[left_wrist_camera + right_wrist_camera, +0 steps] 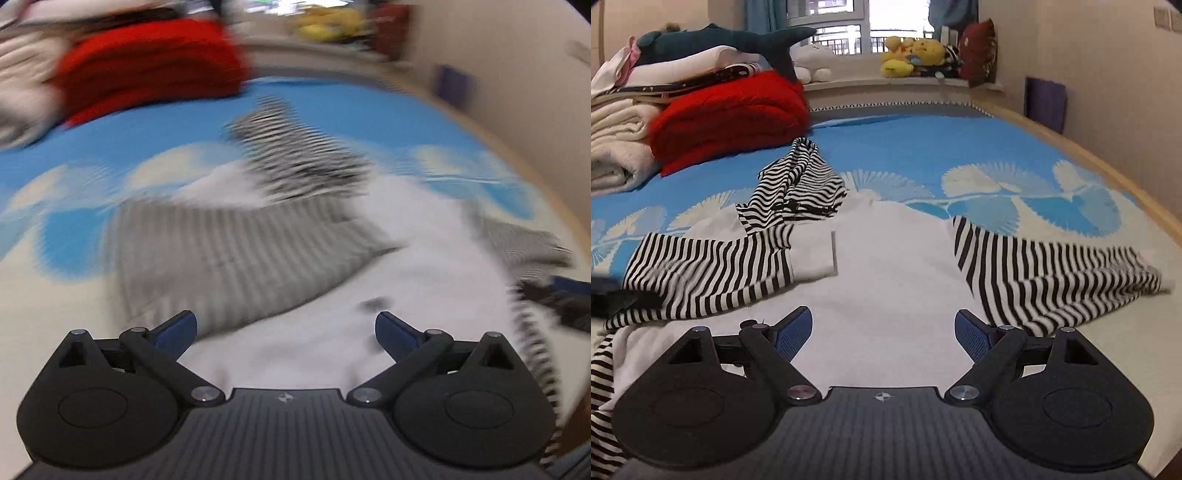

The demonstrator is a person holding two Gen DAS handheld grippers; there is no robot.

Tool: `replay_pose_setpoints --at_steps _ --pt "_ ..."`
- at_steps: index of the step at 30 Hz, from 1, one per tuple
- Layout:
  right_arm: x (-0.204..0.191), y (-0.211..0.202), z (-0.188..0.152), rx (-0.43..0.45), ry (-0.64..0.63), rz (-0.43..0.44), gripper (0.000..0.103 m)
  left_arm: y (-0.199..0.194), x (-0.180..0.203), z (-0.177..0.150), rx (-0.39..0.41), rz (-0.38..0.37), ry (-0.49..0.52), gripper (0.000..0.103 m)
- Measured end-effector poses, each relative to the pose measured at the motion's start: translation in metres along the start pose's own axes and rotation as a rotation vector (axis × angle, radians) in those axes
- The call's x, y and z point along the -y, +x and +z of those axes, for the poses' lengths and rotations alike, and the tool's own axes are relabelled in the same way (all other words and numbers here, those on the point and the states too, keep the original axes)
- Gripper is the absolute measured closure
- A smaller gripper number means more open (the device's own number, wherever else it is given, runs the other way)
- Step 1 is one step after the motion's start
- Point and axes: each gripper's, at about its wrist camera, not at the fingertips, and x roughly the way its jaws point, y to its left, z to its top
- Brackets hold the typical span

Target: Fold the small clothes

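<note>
A white top (886,266) with black-and-white striped sleeves lies flat on the blue patterned bed cover (923,147). Its left sleeve (713,266) is folded in over the body, while the right sleeve (1052,273) is spread outward. A bunched striped part (801,184) lies at the far end. My right gripper (882,332) hovers open over the near white hem, holding nothing. The left wrist view is motion-blurred. It shows the white top (424,240), the folded sleeve (229,258) and my left gripper (286,328), open and empty above the cloth.
A red folded blanket (731,114) and a pile of white linens (617,147) with a plush shark (738,37) sit at the far left. Yellow plush toys (912,53) line the window sill. The bed's wooden edge (1108,166) and a wall run along the right.
</note>
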Motion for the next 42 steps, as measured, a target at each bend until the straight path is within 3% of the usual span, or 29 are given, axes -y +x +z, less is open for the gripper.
replay_pose_setpoints --at_steps 3,5,9,11,14,22,23,24,25,28,30,33,35,37,38,39,42 --pt "0.004 0.007 0.005 -0.010 0.077 0.064 0.018 -0.002 -0.059 -0.008 0.016 0.127 -0.152 0.000" --pt "0.005 0.015 0.014 -0.017 0.187 0.164 0.018 0.009 -0.088 -0.011 0.020 0.194 -0.243 0.000" --pt "-0.003 0.055 0.035 -0.065 0.330 0.277 0.018 0.042 -0.124 -0.009 -0.093 0.188 -0.323 0.000" --pt "-0.010 0.085 0.045 -0.108 0.344 0.323 0.018 0.054 -0.131 -0.007 -0.152 0.120 -0.341 0.000" --pt "-0.018 0.127 0.052 -0.134 0.385 0.328 0.018 0.061 -0.140 -0.007 -0.173 0.060 -0.385 0.000" --pt "-0.028 0.199 0.049 -0.176 0.481 0.252 0.019 0.075 -0.136 -0.012 -0.293 0.203 -0.283 0.000" --pt "-0.031 0.202 0.047 -0.179 0.471 0.262 0.024 0.077 -0.138 -0.013 -0.301 0.228 -0.286 0.000" --pt "-0.039 0.202 0.048 -0.167 0.427 0.275 0.050 0.077 -0.141 -0.014 -0.302 0.247 -0.289 0.000" --pt "-0.047 0.201 0.050 -0.149 0.367 0.280 0.083 0.078 -0.143 -0.014 -0.298 0.257 -0.295 0.000" --pt "-0.067 0.182 0.061 -0.091 0.222 0.283 0.087 0.076 -0.148 -0.014 -0.277 0.322 -0.301 0.000" --pt "-0.074 0.159 0.073 -0.041 0.152 0.283 0.088 0.074 -0.152 -0.014 -0.267 0.362 -0.302 0.000" --pt "-0.070 0.131 0.082 -0.007 0.073 0.255 0.088 0.071 -0.157 -0.016 -0.271 0.364 -0.331 0.000" --pt "-0.063 0.134 0.075 -0.055 0.054 0.210 0.088 0.070 -0.158 -0.017 -0.283 0.356 -0.347 0.000" --pt "-0.056 0.158 0.054 -0.173 0.044 0.174 0.085 0.070 -0.156 -0.017 -0.294 0.364 -0.350 0.000" --pt "-0.055 0.171 0.043 -0.228 0.020 0.140 0.080 0.070 -0.155 -0.016 -0.297 0.365 -0.350 0.000" --pt "-0.053 0.174 0.036 -0.238 0.015 0.125 0.063 0.068 -0.153 -0.015 -0.295 0.370 -0.348 0.000" --pt "-0.058 0.163 0.047 -0.203 -0.048 0.077 0.037 0.058 -0.145 -0.012 -0.268 0.381 -0.318 0.000"
